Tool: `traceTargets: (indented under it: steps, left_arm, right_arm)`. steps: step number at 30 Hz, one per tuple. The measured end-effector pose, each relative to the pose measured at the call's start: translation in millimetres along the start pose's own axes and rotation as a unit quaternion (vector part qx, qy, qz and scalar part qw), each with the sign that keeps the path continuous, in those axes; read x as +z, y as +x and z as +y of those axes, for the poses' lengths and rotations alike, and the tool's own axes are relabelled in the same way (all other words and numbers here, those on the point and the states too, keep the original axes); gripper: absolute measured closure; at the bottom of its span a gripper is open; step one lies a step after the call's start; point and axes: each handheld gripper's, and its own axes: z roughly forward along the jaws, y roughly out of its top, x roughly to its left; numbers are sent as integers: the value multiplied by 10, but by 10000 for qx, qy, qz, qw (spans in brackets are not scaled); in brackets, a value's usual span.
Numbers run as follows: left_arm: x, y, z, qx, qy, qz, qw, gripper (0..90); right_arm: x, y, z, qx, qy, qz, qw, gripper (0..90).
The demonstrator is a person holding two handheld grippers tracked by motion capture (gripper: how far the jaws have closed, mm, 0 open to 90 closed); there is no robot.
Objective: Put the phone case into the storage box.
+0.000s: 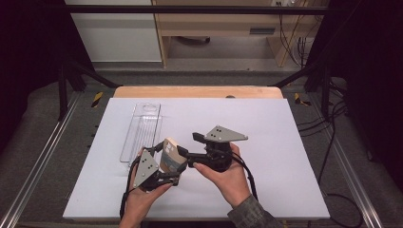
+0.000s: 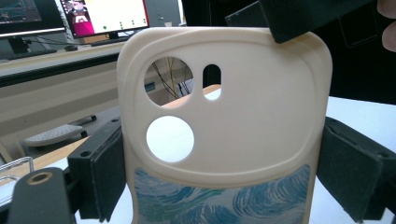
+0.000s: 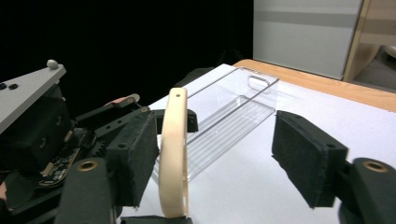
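With the cream phone case [image 2: 224, 121] pinched upright above the desk [image 1: 285, 142] solely by the left tongs [image 2: 224, 182], and the right tongs [image 3: 215, 154] spread around its edge, it could have slipped and fallen.

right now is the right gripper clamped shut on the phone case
No, in the right gripper view the right gripper has its jaws apart, one pad well clear of the phone case.

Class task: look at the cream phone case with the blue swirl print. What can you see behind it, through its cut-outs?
Through the round and oval holes of the cream phone case: cables, a strip of wooden table edge and the white table sheet. Everything else behind its solid back is covered.
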Motion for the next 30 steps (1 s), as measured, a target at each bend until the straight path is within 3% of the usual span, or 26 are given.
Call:
traceTargets:
  steps: [16,30]
  left_arm:
    - [-11,19,0,-92,-13,34,10000,114]
    - [-33,17,49,-209,-71,70,9997,113]
  right_arm:
    - [-154,-150,32,100,-300,-323,9990,135]
    - [-514,-595,-254,120,-722,-972,9926,59]
